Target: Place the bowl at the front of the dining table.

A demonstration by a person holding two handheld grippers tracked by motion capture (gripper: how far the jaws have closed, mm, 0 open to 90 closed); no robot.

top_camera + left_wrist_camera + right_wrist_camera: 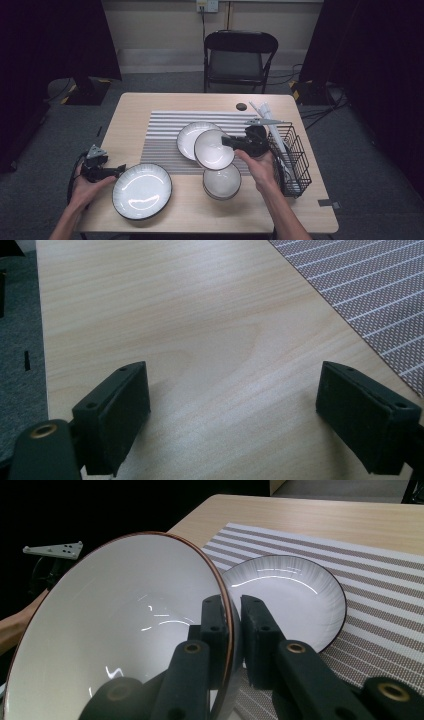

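My right gripper (229,141) (231,622) is shut on the rim of a white bowl (214,149) (115,630) with a brown edge, held tilted above the table. Beneath it a second white bowl (222,182) stands on the wood. A white plate (189,138) (292,597) lies on the striped mat (162,140) (380,590) behind the held bowl. A larger dark-rimmed plate (142,190) lies at the front left. My left gripper (121,170) (232,415) rests just left of that plate, open, with bare tabletop between its jaws.
A black wire rack (290,157) with white items stands at the table's (135,107) right edge, close behind the right hand. A black folding chair (239,57) is beyond the far edge. A small dark round spot (241,106) marks the far tabletop.
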